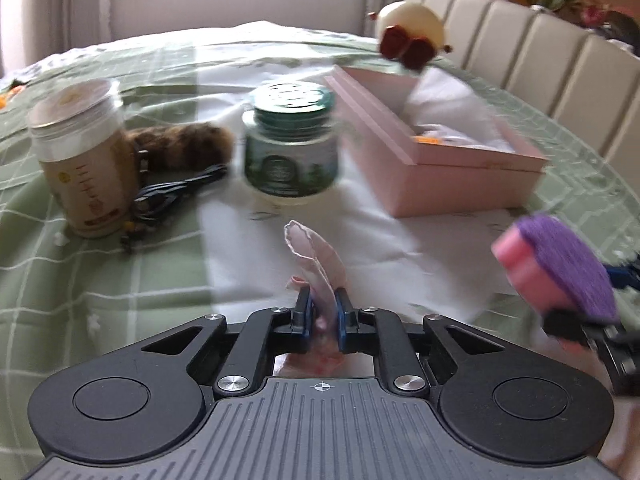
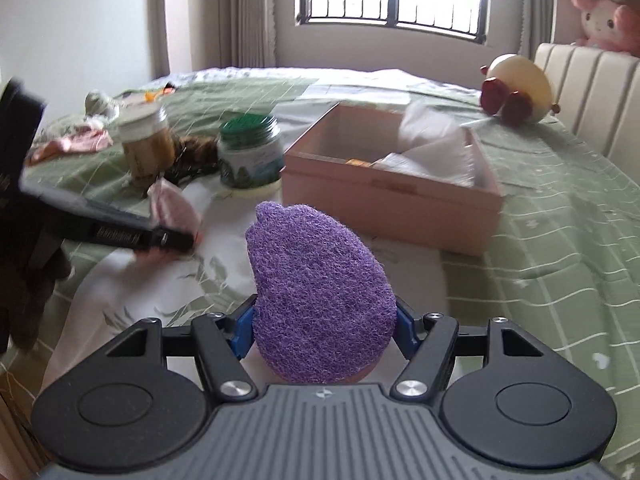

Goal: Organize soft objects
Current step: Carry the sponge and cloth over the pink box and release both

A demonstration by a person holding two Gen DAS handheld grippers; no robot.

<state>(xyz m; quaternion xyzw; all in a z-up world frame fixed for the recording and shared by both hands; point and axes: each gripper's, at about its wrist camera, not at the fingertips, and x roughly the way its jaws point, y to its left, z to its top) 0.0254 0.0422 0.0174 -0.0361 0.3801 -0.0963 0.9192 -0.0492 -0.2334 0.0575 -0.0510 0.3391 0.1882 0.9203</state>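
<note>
Purple scrub sponge (image 2: 320,296) sits clamped in the right gripper (image 2: 324,330) above the bedspread, pink cloth (image 1: 320,264) pinched by the left gripper (image 1: 322,316), pink box (image 2: 384,184) beyond; jar labels blur unreadably.

Left gripper (image 1: 322,314): fingers nearly closed, blue pads pinching a thin pink cloth (image 1: 316,264) that rises beyond the fingertips. Right gripper (image 2: 324,322): fingers set wider, clamping a purple sponge (image 2: 320,292) between the pads; sponge extends forward past the fingertips.
</note>
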